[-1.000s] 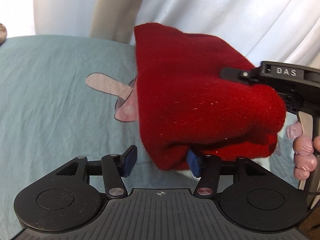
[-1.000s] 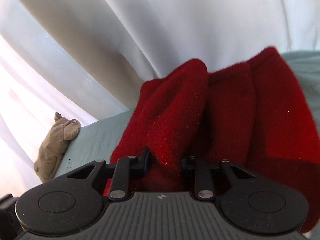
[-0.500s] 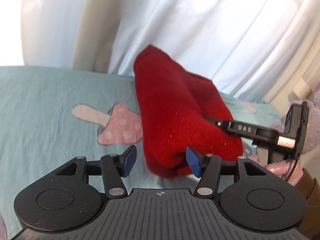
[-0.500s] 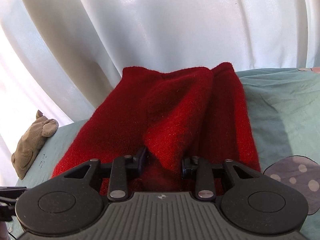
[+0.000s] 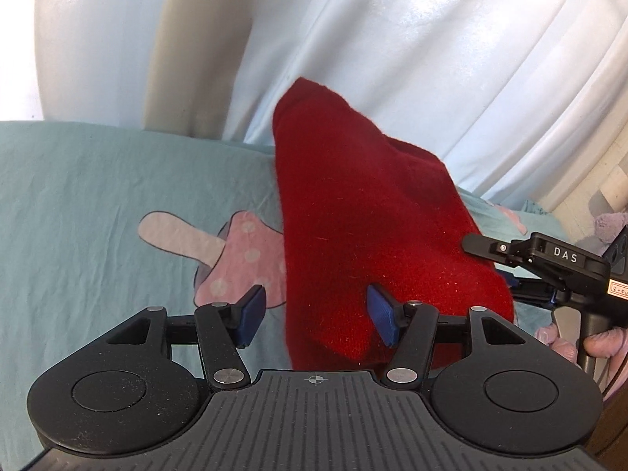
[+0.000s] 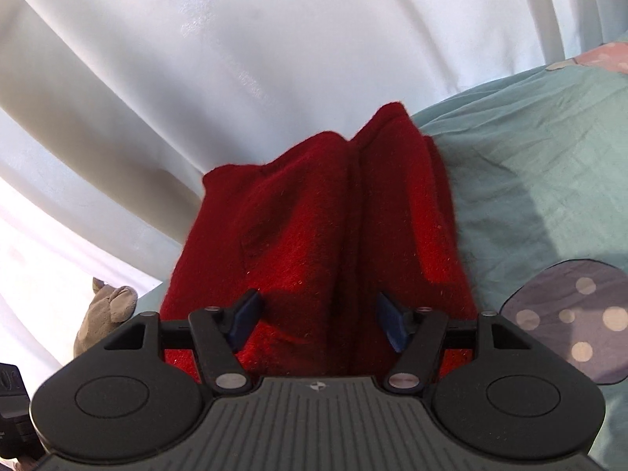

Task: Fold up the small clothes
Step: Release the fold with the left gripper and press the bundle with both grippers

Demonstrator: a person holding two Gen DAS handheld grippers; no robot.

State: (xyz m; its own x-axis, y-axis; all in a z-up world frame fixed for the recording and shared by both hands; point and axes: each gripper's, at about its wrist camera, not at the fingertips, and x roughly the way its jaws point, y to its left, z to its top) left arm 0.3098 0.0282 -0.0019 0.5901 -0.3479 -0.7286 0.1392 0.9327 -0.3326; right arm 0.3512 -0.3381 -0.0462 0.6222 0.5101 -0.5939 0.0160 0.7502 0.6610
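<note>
On sheet [image 5: 78, 204]: red garment [image 5: 365, 235], near edge hidden behind grippers.

Quick count of what's around: one red garment [image 5: 373, 243], bunched up in the middle of both views. Two grippers, the left one [image 5: 316, 316] along the bottom of its own view with two blue pads [image 5: 251, 310], the right one [image 6: 318, 320] same deal with two more. One sheet [image 5: 78, 204] with mushroom prints on it: I count one pink mushroom [image 5: 235, 259] center-left in the left view and one purple mushroom [image 6: 569, 322] at lower right in the right view. One curtain [image 6: 235, 59] across the top. One plush toy [image 6: 106, 314] at lower left.
</note>
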